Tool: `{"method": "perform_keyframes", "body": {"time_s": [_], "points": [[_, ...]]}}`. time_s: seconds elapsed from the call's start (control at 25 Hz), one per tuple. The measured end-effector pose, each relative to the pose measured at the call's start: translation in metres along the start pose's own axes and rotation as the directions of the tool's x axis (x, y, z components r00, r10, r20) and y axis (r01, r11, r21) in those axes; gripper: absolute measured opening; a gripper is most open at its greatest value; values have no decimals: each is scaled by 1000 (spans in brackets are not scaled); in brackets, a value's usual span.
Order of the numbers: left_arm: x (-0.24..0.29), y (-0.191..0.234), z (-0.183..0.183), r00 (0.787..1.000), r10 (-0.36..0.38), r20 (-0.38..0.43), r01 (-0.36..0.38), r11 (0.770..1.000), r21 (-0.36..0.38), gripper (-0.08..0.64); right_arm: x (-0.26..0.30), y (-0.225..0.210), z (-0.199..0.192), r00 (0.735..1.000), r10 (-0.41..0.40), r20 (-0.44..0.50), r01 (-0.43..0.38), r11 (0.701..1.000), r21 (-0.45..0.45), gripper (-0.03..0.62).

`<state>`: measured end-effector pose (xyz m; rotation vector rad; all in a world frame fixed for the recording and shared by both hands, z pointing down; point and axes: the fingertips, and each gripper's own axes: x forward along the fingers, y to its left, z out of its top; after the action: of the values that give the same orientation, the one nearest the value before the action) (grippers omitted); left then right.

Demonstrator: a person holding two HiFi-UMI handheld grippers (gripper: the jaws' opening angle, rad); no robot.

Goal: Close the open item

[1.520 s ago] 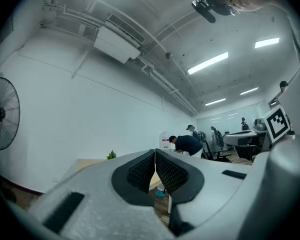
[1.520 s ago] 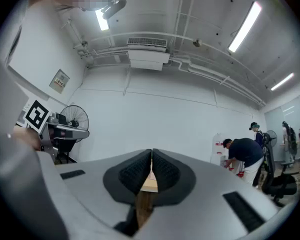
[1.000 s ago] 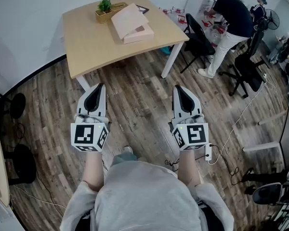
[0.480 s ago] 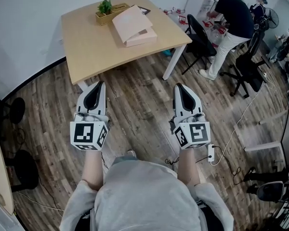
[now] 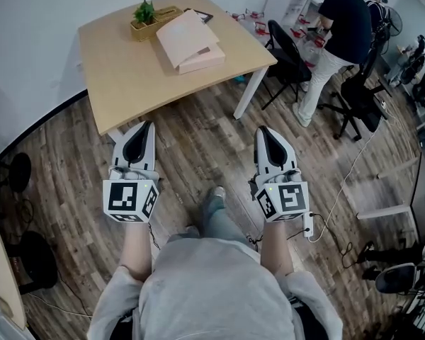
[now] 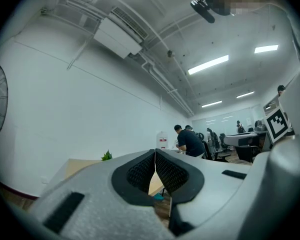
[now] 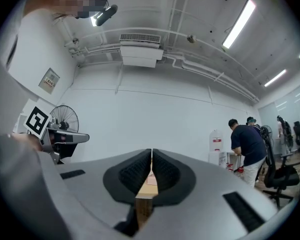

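Head view alone shows pink box [image 5: 188, 41] lid raised, on table [image 5: 120, 76]. Gripper views: left gripper [image 6: 155, 154], right gripper [image 7: 151, 153] jaws pressed together, nothing between.

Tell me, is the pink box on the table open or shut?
Open. The box on the table has its lid lifted at a slant above the bottom part.

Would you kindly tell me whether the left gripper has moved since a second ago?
Yes. The left gripper has come slightly nearer the wooden table, toward its front edge, still short of it.
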<state>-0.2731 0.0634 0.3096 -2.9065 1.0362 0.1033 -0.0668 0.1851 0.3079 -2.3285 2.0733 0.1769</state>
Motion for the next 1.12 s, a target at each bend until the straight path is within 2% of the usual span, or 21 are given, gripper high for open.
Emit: {"method": "perform_keyframes", "body": {"time_s": [0.48,1.12], "points": [[84,29,-7,999,45,7,-45,999,12,9,93,-44,-10,999,41,26,-41,999,5,14],[223,29,2,992,121,23,-121,992,35,9,212,-140,-9,989,138,53,-138,990,9,14]]}}
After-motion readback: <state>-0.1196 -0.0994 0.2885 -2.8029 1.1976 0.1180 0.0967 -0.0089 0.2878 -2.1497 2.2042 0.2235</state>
